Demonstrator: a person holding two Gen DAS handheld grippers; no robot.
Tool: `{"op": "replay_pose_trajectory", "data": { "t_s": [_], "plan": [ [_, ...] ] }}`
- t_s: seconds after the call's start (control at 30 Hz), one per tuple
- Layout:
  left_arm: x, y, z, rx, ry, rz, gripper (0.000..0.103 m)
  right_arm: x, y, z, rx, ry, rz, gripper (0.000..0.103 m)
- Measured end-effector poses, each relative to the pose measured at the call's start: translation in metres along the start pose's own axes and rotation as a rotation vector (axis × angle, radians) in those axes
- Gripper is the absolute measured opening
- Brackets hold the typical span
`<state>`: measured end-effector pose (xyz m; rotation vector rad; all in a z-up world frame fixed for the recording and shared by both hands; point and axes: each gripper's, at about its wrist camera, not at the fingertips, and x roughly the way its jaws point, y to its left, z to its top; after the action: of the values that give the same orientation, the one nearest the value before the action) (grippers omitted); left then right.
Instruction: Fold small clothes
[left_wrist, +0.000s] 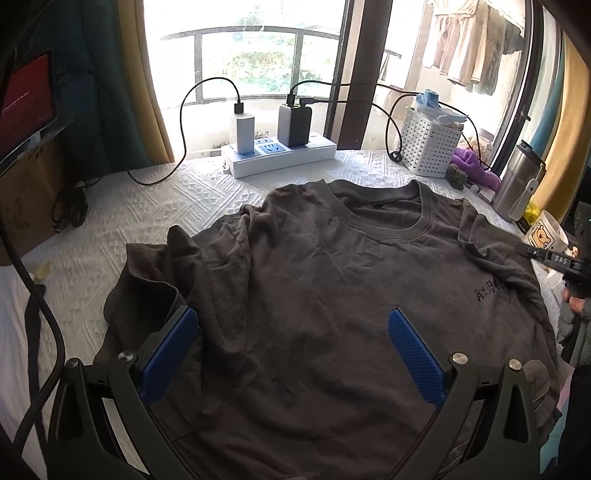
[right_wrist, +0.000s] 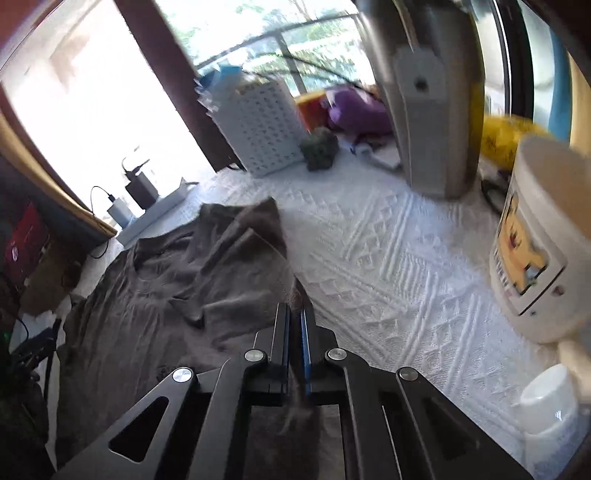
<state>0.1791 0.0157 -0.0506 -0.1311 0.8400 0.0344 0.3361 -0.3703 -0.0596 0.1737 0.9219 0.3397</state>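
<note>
A dark grey T-shirt (left_wrist: 332, 280) lies face up on the white textured cloth (left_wrist: 155, 206), collar toward the window, and its left sleeve is bunched up. My left gripper (left_wrist: 291, 314) hovers open over the shirt's chest, blue pads (left_wrist: 170, 354) wide apart with nothing between them. In the right wrist view the same T-shirt (right_wrist: 166, 288) spreads to the left. My right gripper (right_wrist: 295, 306) is shut on a fold of fabric at the shirt's right edge, which shows between the pads and trails under the jaws.
A white power strip (left_wrist: 280, 155) with chargers and black cables sits by the window. To the right stand a white perforated basket (left_wrist: 430, 146), a steel tumbler (left_wrist: 517, 181) and a printed mug (right_wrist: 535, 243). A person's hand (left_wrist: 574, 302) shows at the right edge.
</note>
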Motion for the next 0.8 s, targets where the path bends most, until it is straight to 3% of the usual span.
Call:
{"op": "replay_pose_trajectory", "data": {
  "t_s": [0.13,0.33,0.57,0.7,0.77,0.8],
  "plan": [
    [-0.005,-0.002,-0.001,0.005,-0.014,-0.011,0.102,-0.029,0.024,0.006,-0.080,-0.066,-0.022,0.005],
    [-0.013,-0.001,-0.006,-0.002,-0.025,-0.025,0.102,-0.054,0.078,-0.008,-0.199,-0.069,0.029,0.005],
    [-0.024,0.007,-0.015,-0.006,-0.035,-0.034,0.102,-0.018,0.134,-0.057,-0.297,0.045,0.044,0.005],
    [-0.028,0.018,-0.022,-0.019,-0.030,-0.023,0.102,0.010,0.151,-0.085,-0.345,0.119,-0.008,0.005],
    [-0.029,0.025,-0.026,-0.032,-0.028,-0.016,0.102,0.011,0.157,-0.091,-0.378,0.127,-0.046,0.008],
    [-0.029,0.027,-0.027,-0.037,-0.027,-0.015,0.102,0.006,0.157,-0.091,-0.383,0.115,-0.051,0.017]
  ]
}}
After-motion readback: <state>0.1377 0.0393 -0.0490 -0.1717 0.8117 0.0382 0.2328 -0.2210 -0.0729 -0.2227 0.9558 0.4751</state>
